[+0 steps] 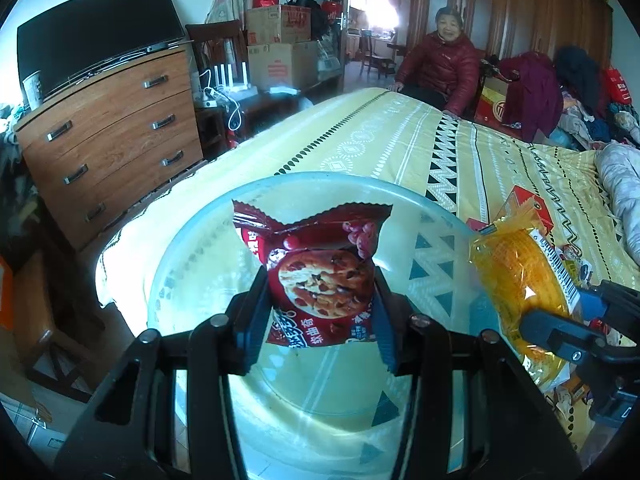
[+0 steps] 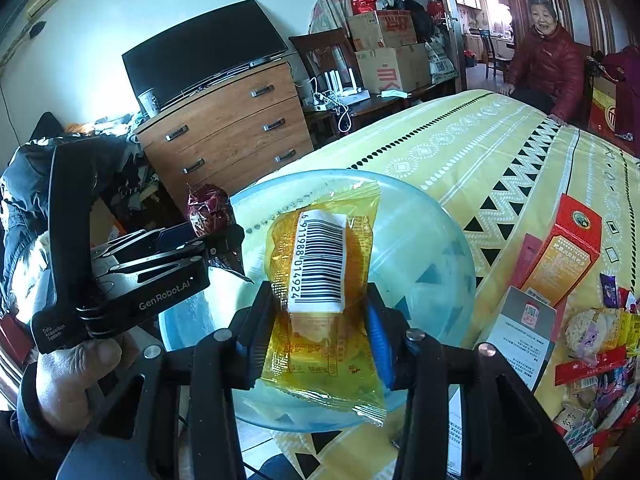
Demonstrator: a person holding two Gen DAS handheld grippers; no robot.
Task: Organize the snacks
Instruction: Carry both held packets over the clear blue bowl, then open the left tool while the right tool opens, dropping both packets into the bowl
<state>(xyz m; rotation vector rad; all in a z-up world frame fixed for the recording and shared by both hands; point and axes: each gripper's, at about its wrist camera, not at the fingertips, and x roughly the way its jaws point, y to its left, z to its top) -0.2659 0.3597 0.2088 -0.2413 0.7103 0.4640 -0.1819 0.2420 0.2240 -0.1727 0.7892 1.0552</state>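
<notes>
My left gripper is shut on a dark red cookie packet and holds it above a clear plastic bowl on the yellow bed. My right gripper is shut on a yellow snack packet with a barcode label, above the same bowl. In the left wrist view the yellow packet and the right gripper are at the right, beside the bowl's rim. In the right wrist view the left gripper holds the red packet over the bowl's left edge.
A pile of loose snacks and an orange-red box lie on the bed at the right. A wooden dresser with a TV stands left of the bed. A person in a red jacket sits at the far end.
</notes>
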